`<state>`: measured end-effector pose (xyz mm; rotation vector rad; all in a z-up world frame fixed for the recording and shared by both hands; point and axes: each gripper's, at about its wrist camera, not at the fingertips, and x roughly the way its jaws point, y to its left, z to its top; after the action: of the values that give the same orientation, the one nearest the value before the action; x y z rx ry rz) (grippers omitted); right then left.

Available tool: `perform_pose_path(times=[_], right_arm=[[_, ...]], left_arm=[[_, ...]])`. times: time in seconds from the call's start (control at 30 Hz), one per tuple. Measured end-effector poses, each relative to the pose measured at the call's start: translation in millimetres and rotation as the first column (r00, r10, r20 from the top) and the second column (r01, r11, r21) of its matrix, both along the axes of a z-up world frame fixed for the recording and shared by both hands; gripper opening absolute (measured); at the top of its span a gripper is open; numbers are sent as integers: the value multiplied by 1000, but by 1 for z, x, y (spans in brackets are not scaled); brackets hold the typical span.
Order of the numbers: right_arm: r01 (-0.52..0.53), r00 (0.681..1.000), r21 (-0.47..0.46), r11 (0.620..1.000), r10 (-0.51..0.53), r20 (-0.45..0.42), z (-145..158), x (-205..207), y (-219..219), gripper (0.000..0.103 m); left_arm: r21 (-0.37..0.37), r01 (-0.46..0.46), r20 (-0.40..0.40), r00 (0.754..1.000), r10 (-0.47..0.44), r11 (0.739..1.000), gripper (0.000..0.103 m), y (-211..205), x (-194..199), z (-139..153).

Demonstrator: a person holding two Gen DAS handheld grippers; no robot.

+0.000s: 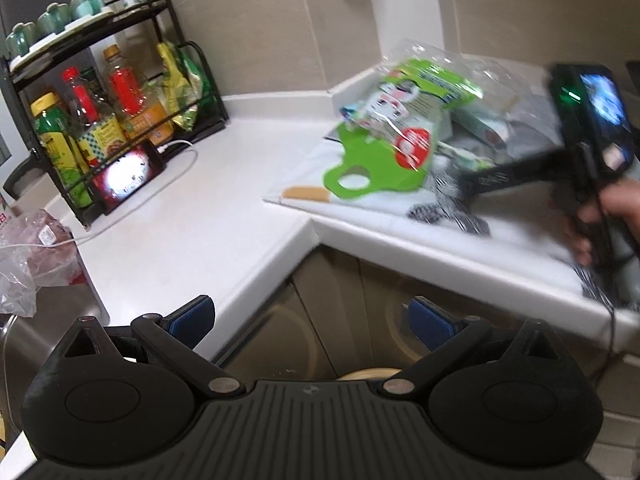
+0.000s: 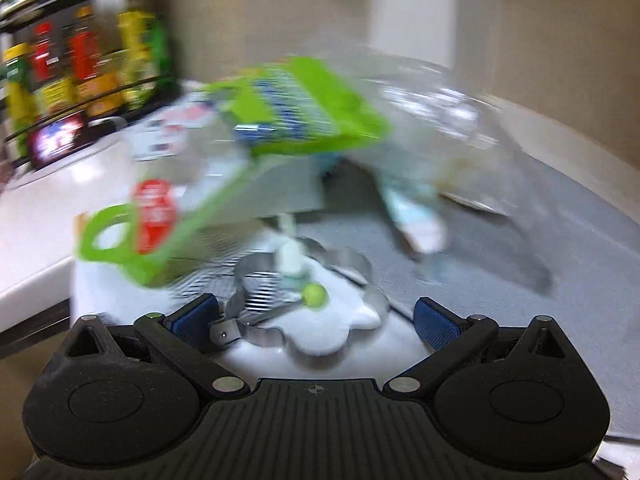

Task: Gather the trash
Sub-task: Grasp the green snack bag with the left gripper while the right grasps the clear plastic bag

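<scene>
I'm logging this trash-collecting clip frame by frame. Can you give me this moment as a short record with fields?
setting: white L-shaped kitchen counter
trash pile: green and clear plastic packaging heaped on the right counter section
other items: black wire rack of sauce bottles; lit phone leaning on it; scalloped metal mould
left gripper: open, empty, off the counter edge
right gripper: open, empty, above the mould, facing the pile
image quality: right view motion-blurred

Smeared by motion in the right wrist view: green packaging (image 2: pixel 296 120), perhaps a bag, print unreadable; spice rack (image 2: pixel 60 60) cropped left.
</scene>
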<state>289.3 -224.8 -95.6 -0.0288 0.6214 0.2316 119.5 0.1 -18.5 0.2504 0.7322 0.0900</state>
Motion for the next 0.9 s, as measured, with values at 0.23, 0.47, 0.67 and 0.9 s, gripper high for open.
perform_pose_path(times=[0.23, 0.47, 0.67, 0.9], right_arm=[[107, 994, 198, 974, -112, 11, 1, -7, -69, 103], [-21, 997, 33, 999, 18, 79, 4, -10, -22, 103], [-79, 990, 2, 997, 78, 120, 14, -19, -17, 103], [-36, 993, 134, 990, 20, 119, 25, -4, -36, 103]], left_arm=[[-34, 29, 46, 999, -27, 999, 103, -13, 41, 19], [-72, 63, 77, 995, -58, 995, 103, -44, 111, 32], [-79, 51, 77, 996, -45, 996, 103, -40, 135, 26], [-50, 152, 23, 988, -151, 987, 103, -60, 180, 11]])
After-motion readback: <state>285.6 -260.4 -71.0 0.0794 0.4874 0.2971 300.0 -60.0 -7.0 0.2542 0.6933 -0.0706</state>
